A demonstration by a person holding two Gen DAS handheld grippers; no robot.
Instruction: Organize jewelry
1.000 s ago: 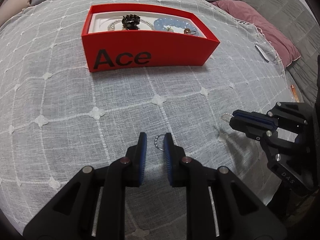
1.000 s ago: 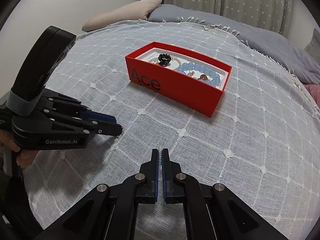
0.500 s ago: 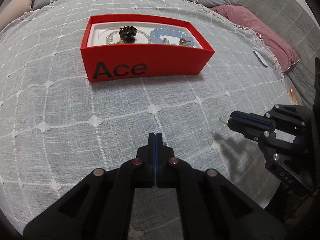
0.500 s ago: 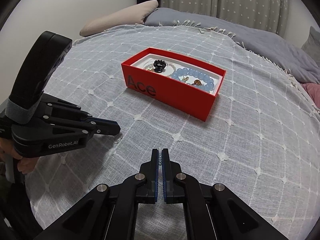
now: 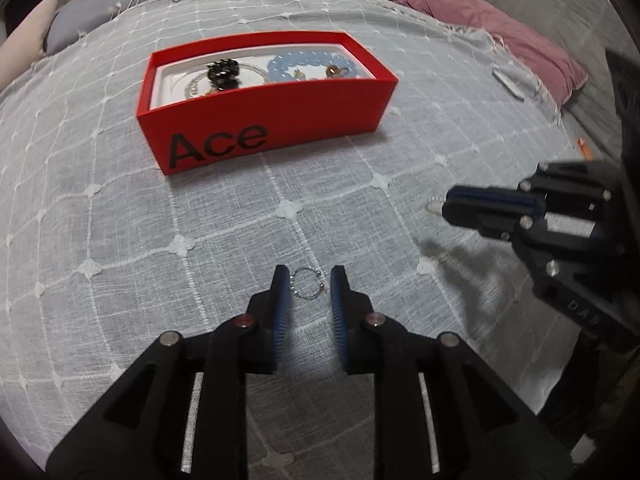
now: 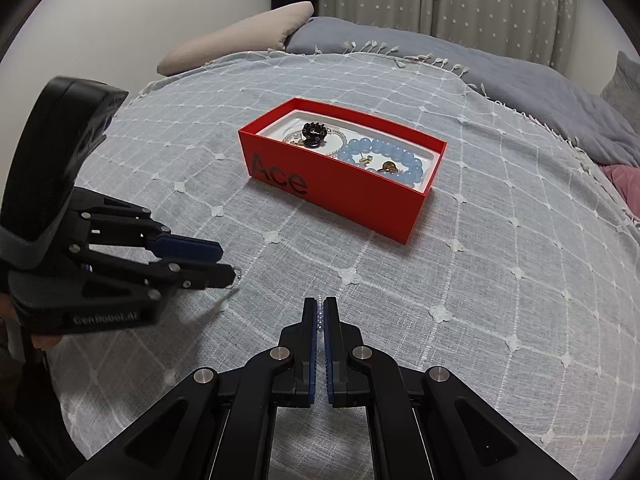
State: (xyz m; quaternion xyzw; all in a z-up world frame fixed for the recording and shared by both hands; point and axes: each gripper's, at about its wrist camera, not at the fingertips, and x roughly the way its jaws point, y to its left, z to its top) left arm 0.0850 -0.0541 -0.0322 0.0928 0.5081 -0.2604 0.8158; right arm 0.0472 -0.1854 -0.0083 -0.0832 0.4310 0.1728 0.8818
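A red "Ace" box (image 5: 280, 120) (image 6: 332, 196) sits on the bed and holds a blue bead bracelet (image 5: 310, 64) (image 6: 384, 156), a black flower piece (image 5: 223, 70) (image 6: 314, 134) and a pearl strand. My left gripper (image 5: 307, 280) (image 6: 224, 264) is open, its fingers on either side of a thin silver ring (image 5: 306, 282) that lies on the bedspread. My right gripper (image 6: 320, 308) (image 5: 448, 206) is shut on a small string of pearl beads (image 6: 320, 318), whose end shows at the tips in the left wrist view (image 5: 434, 204).
The white grid-pattern bedspread (image 6: 480, 280) covers the bed. A pink pillow (image 5: 520, 48) and a small white tag (image 5: 508, 84) lie to the right. A beige pillow (image 6: 240, 40) and a grey duvet (image 6: 520, 80) lie at the far side, with a curtain behind.
My left gripper was open around the ring, shut half a second ago, and is open again with the ring lying between its fingers. The right gripper stays shut on the beads.
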